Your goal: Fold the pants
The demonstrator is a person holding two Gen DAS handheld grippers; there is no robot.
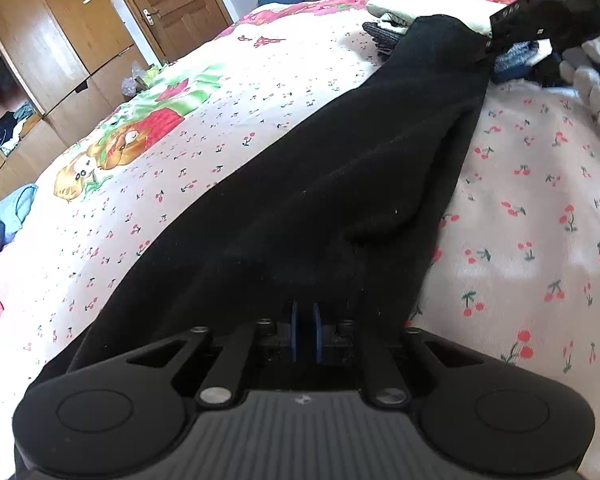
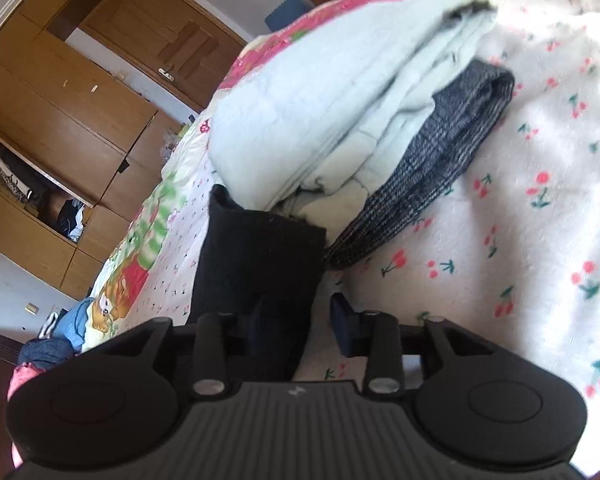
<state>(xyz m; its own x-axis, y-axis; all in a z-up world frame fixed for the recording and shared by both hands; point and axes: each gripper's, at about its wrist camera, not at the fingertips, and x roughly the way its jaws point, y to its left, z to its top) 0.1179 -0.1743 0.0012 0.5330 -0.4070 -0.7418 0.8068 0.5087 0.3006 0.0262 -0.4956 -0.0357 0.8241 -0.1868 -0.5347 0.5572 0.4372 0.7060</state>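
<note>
Black pants stretched across the bed between two grippers

The left gripper (image 1: 306, 330) clamps its jaws on the near end of the black pants (image 1: 340, 184), probably to anchor them; they run over the cherry-print bedspread (image 1: 540, 208) toward a pile of folded clothes (image 2: 340, 120). The right gripper (image 2: 300, 320) stands with jaws parted around the far end, not pinching, apparently letting it settle flat.

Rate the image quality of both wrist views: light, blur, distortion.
Left wrist view: daylight, sharp, black pants lose all fold detail; fisheye curves the bed sheet. Right wrist view: softly blurred, sheet overexposed at right, pale folded garment washed out, wardrobe strongly bowed.
</note>
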